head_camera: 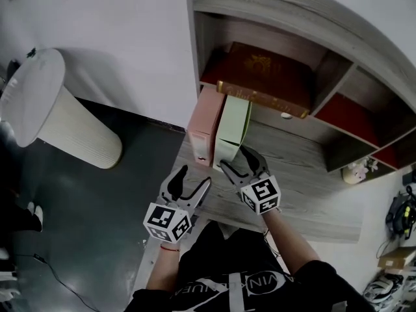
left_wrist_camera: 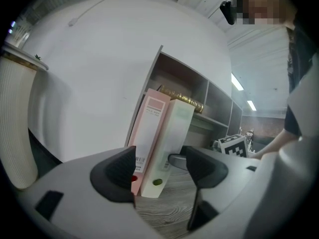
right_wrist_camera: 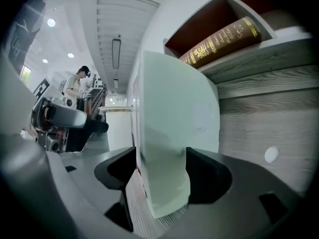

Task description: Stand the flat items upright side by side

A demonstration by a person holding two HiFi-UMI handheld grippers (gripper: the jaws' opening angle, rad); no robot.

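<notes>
We note the left tool (head_camera: 196, 176) wide and empty, just short of the pink binder (head_camera: 205, 125) straight ahead. The right tool (right_wrist_camera: 160, 168) grips the green binder (head_camera: 233, 125) low on its spine. It stands upright on the tabletop (head_camera: 305, 187), long axis vertical, touching the pink one.

This looks like an office workroom. A grey wood-grain shelving unit (head_camera: 286, 12) with open cubbyholes stands against a white wall, holding a pink lever-arch file (head_camera: 205, 123), a pale green lever-arch file (head_camera: 233, 123) and a dark red gilt-edged book (head_camera: 266, 73). Long ceiling strip lights (right_wrist_camera: 115, 51) run overhead.
</notes>
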